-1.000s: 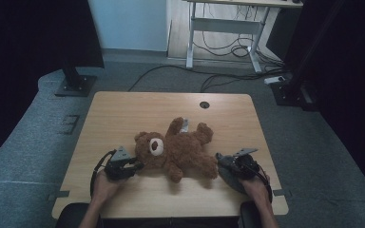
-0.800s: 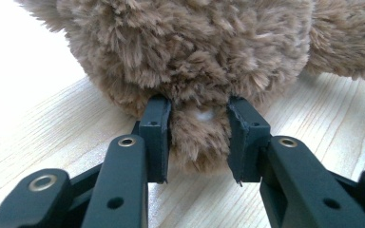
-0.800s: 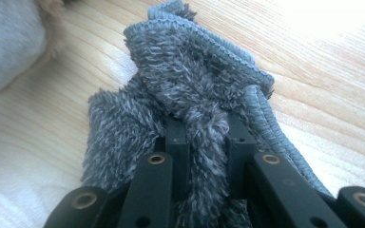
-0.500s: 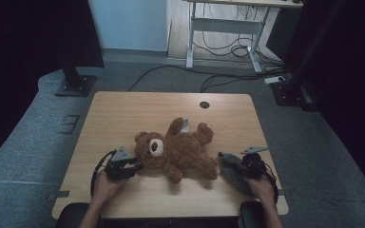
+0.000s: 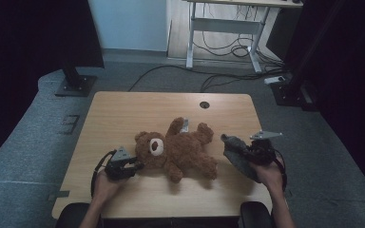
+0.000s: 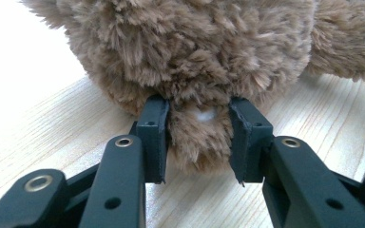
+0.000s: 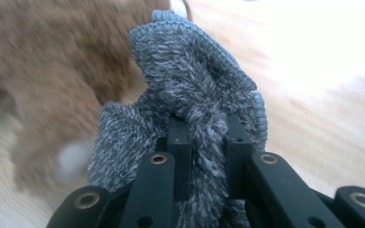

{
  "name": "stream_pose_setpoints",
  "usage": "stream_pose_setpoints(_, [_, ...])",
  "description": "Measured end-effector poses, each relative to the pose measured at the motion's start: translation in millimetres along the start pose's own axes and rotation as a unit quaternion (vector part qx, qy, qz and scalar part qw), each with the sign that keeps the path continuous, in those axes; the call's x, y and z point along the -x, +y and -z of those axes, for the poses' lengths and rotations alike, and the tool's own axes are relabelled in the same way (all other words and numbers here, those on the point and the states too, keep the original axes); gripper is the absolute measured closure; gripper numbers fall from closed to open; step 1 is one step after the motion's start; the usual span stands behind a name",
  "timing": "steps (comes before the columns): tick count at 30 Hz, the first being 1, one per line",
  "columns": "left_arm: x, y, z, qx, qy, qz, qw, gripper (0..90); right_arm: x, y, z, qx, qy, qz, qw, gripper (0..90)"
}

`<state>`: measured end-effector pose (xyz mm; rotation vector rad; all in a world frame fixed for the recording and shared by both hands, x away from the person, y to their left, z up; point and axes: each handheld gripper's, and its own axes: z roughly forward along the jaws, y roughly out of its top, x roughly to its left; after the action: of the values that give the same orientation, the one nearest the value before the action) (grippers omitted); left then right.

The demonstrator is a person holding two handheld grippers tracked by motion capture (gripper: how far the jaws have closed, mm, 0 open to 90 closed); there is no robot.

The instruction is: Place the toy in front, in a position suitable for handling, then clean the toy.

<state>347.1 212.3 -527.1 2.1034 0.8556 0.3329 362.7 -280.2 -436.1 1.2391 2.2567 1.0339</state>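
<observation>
At the near middle of the table (image 5: 123, 114) in the high view, the teddy bear (image 5: 180, 149) is lying while I'm risking dragging it, since in the left gripper view my left gripper (image 6: 198, 137) is pinching its ear, and in the right gripper view my right gripper (image 7: 204, 137) is clamping the grey knit garment (image 7: 190, 95), which may be slipping.

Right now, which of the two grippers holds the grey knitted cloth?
The right gripper pinches the grey knitted cloth; the left gripper clamps the teddy bear instead.
</observation>
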Motion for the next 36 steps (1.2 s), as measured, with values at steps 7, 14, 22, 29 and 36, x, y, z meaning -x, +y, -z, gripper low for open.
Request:
stream_pose_setpoints(7, [-0.4,-0.1,0.3,0.000,-0.002,-0.001,1.0000,61.1,-8.4,30.7,-2.4,0.015,0.015,0.015,0.9997,77.7])
stream_pose_setpoints(14, [0.0,-0.2,-3.4,-0.015,-0.008,0.001,0.9999,48.1,-21.5,61.0,-17.8,0.018,0.030,0.035,0.9988,77.6])
stream_pose_setpoints(22, [4.8,1.0,-7.0,-0.024,0.004,-0.010,0.9997,51.9,-37.6,87.8,-34.1,0.020,0.041,0.058,0.9973,77.5])
stream_pose_setpoints(29, [5.5,0.8,-7.0,-0.023,0.010,-0.010,0.9996,63.4,-54.7,107.5,-64.0,0.009,0.059,0.074,0.9955,77.4])
stream_pose_setpoints(36, [7.4,0.9,-8.4,-0.028,0.014,-0.017,0.9994,70.2,-74.4,116.7,-95.9,-0.012,0.063,0.096,0.9933,77.3])
